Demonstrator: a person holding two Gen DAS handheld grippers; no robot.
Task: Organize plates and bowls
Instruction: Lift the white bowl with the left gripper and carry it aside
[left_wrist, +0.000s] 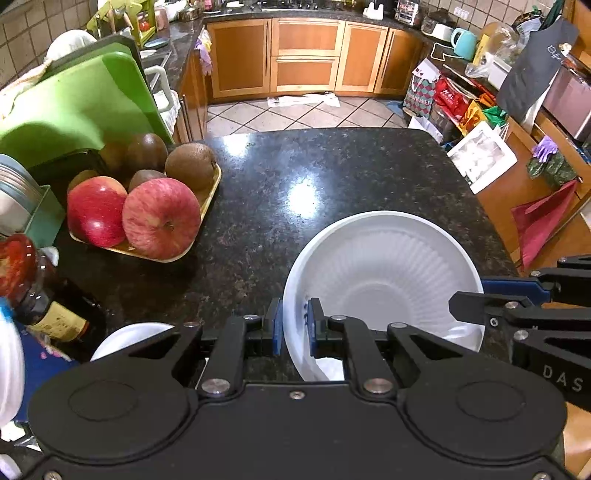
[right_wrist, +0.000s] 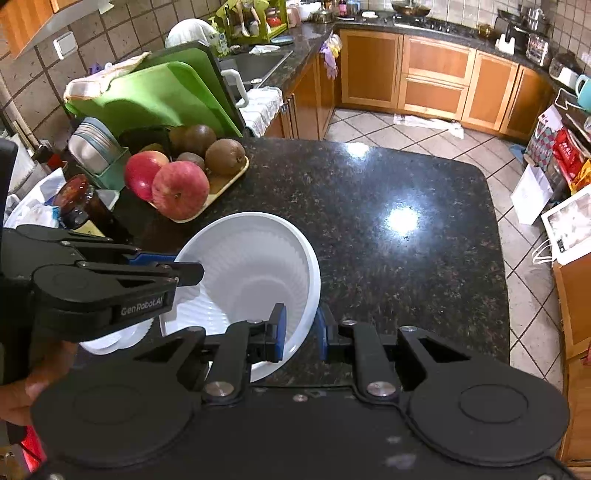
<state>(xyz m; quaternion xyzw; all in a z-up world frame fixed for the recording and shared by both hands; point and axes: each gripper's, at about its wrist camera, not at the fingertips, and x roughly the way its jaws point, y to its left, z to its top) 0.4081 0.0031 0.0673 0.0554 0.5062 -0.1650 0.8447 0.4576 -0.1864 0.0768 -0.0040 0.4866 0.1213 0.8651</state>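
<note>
A white ribbed bowl (left_wrist: 384, 273) (right_wrist: 251, 273) is held over the dark granite counter (left_wrist: 314, 177) (right_wrist: 388, 221) by both grippers. My left gripper (left_wrist: 295, 323) is shut on the bowl's left rim, one blue pad inside and one outside. On the opposite rim my right gripper (right_wrist: 301, 330) is shut the same way. Each gripper also shows in the other's view: the right gripper (left_wrist: 469, 306) and the left gripper (right_wrist: 188, 273). A second white plate (left_wrist: 129, 336) (right_wrist: 110, 339) lies low at the left, partly hidden.
A tray of apples and kiwis (left_wrist: 147, 206) (right_wrist: 184, 177) sits left of the bowl. A dark sauce bottle (left_wrist: 44, 302) (right_wrist: 81, 206), a teal rack of stacked plates (right_wrist: 92, 147) and a green cutting board (left_wrist: 74, 107) crowd the left. A hand (right_wrist: 22, 391) holds the left gripper.
</note>
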